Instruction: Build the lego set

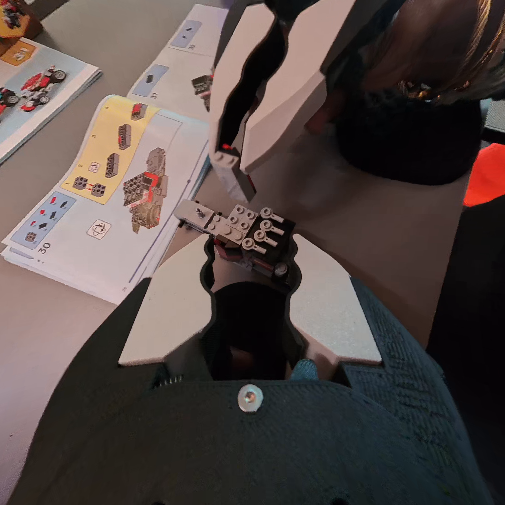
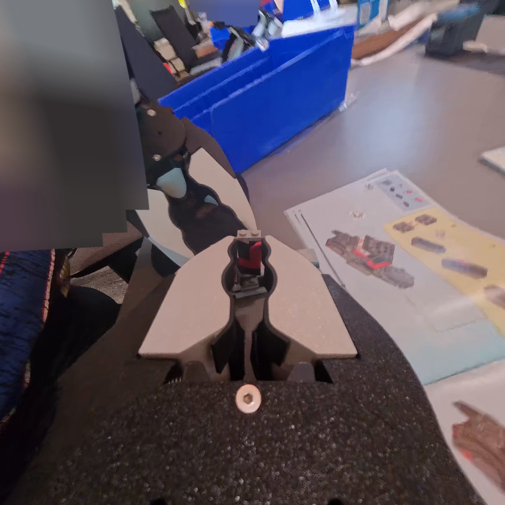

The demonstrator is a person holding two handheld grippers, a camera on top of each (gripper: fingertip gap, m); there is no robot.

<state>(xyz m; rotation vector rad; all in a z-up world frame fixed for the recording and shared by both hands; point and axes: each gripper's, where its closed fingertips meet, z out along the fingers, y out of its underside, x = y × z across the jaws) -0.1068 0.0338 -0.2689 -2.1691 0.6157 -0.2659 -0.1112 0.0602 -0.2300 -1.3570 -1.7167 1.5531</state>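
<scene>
Two grippers meet above our bench (image 1: 355,232): our left gripper (image 1: 251,254) clamps the studded grey-and-black lego chassis (image 1: 240,226), long axis running leftward, while our right gripper (image 2: 248,262), fingers closed on a small grey-and-red sub-assembly (image 2: 249,259), hangs just above it, beside the open instruction booklet (image 1: 109,191).

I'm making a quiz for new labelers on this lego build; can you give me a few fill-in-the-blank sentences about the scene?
1. The left hand-held gripper is shut on a partly built model that carries a row of ____ grey round-headed pieces.
2. The right hand-held gripper holds a small sub-assembly of grey, black and ____ bricks.
3. The open instruction booklet lies on the ____.
4. The storage bin behind it is ____.

Missing words: four; red; table; blue
</scene>
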